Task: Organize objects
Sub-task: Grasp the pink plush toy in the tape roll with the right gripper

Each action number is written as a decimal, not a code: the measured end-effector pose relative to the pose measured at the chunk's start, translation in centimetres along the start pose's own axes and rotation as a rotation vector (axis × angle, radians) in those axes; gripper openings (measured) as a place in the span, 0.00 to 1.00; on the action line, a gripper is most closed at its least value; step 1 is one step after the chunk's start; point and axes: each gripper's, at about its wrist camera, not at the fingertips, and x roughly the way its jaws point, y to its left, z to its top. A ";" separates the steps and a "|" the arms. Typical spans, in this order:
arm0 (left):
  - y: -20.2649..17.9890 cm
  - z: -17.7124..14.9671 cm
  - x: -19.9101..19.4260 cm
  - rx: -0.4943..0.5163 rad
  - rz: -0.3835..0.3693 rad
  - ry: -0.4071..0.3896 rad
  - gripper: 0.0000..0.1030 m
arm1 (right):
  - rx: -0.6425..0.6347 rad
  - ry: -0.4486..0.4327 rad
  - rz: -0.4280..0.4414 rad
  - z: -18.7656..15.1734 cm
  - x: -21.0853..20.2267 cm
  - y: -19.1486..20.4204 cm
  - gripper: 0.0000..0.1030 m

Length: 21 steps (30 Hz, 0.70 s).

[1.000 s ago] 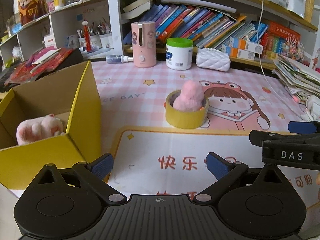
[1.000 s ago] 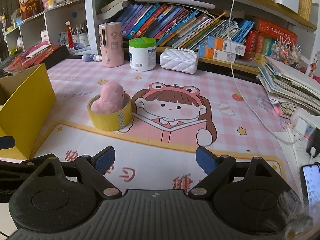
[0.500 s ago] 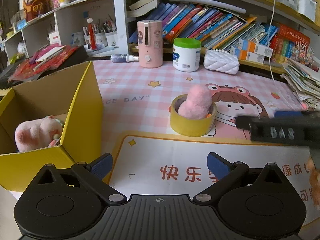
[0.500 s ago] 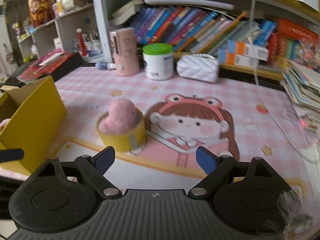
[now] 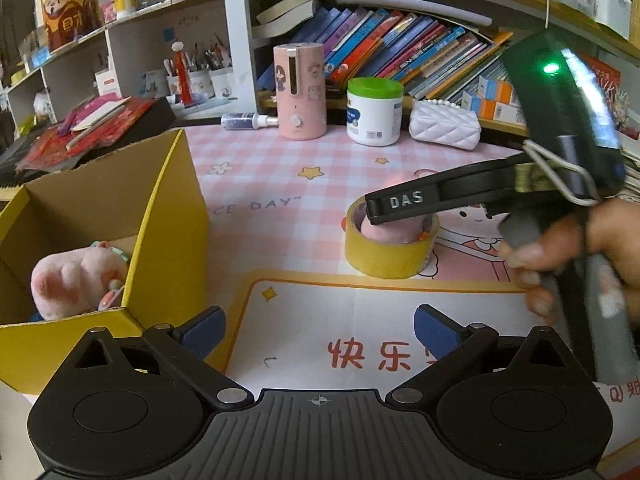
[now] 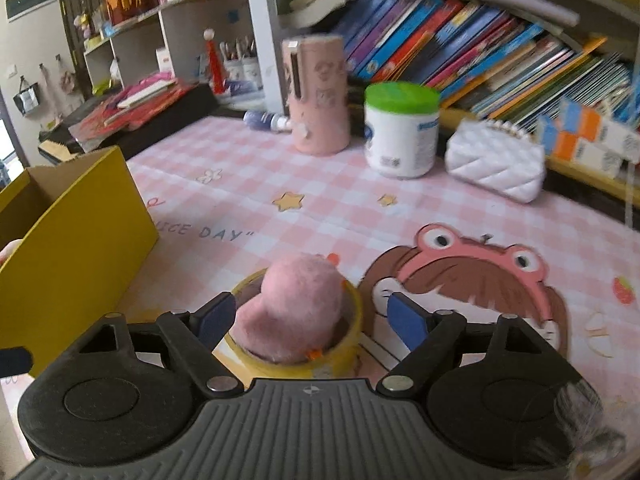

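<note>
Pink plush [image 6: 296, 312] w/in tape roll [image 5: 390, 246], prob. loose

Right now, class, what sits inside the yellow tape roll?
A pink plush toy fills the yellow tape roll, bulging above its rim. Its lower part, inside the roll, is hidden.

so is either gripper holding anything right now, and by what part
Nothing is held. The right gripper has its jaws open on either side of the fluffy pink plush toy sitting in the yellow tape roll, not closed on it. The left gripper is open over the mat.
</note>
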 end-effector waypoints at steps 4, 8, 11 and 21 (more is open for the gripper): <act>0.3 0.0 -0.1 -0.002 0.006 0.002 0.99 | 0.055 0.040 0.032 0.1 1.9 -0.5 0.67; 0.5 -0.1 0.0 0.003 0.009 0.004 0.99 | 0.070 0.031 0.065 -0.1 1.8 -0.6 0.52; 0.4 0.0 0.0 0.006 0.003 -0.003 0.99 | 0.057 0.027 0.084 -0.1 1.2 -0.4 0.46; -0.4 0.3 1.1 0.008 -0.036 0.002 0.99 | 0.098 -0.020 0.177 -0.3 -4.5 -0.1 0.42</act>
